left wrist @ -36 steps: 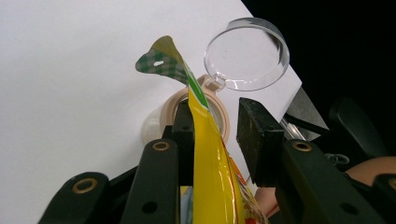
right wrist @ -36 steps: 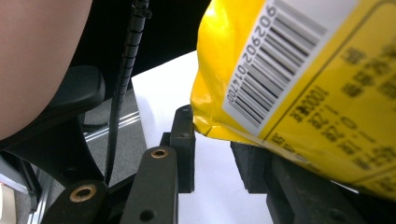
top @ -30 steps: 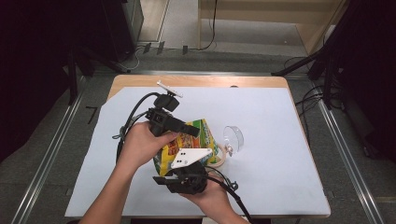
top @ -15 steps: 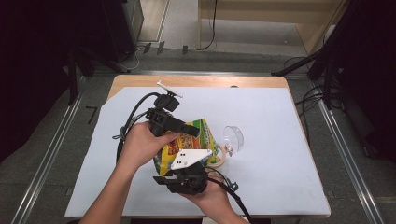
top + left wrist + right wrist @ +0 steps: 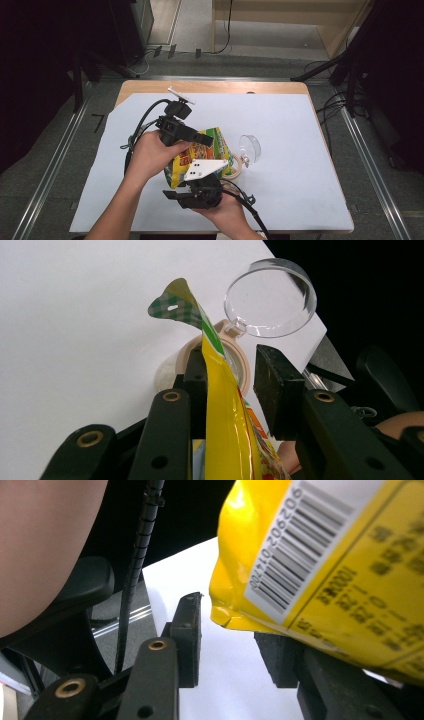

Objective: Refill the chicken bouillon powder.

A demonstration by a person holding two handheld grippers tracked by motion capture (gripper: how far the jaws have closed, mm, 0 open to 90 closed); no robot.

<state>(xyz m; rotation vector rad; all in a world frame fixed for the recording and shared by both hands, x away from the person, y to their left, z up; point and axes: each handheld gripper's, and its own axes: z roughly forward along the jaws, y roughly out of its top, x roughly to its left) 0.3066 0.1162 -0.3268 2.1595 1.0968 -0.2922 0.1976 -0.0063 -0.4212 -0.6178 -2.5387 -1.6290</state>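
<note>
Yellow snack bag (image 5: 200,152) sits near the middle of the white table cover (image 5: 300,150), held up between both grippers; its lower half is hidden behind the grey plate and hands in the high view. In the right gripper view the bag (image 5: 330,555) is cut off by the frame, only the barcode corner readable. Just beyond the bag is a small beige container (image 5: 227,352) with its clear lid (image 5: 270,305) flipped open; the container's contents are blocked by the bag.

Left gripper (image 5: 230,385): jaws partly open, the bag's top edge (image 5: 220,390) running between them, lying against the left pad with a gap to the right pad. Can't tell if it's truly pinched.

Right gripper (image 5: 235,640): jaws have just been opening; the bag corner rests over the right jaw, the left pad is clear of it, white cover visible in the gap.

Versus the earlier high views, bag, container and both hands sit at the same spots.

Left hand (image 5: 150,152) wraps its gripper from the left, pointing right over the bag; right hand (image 5: 225,212) comes from the bottom edge, gripper pointing up-table.
</note>
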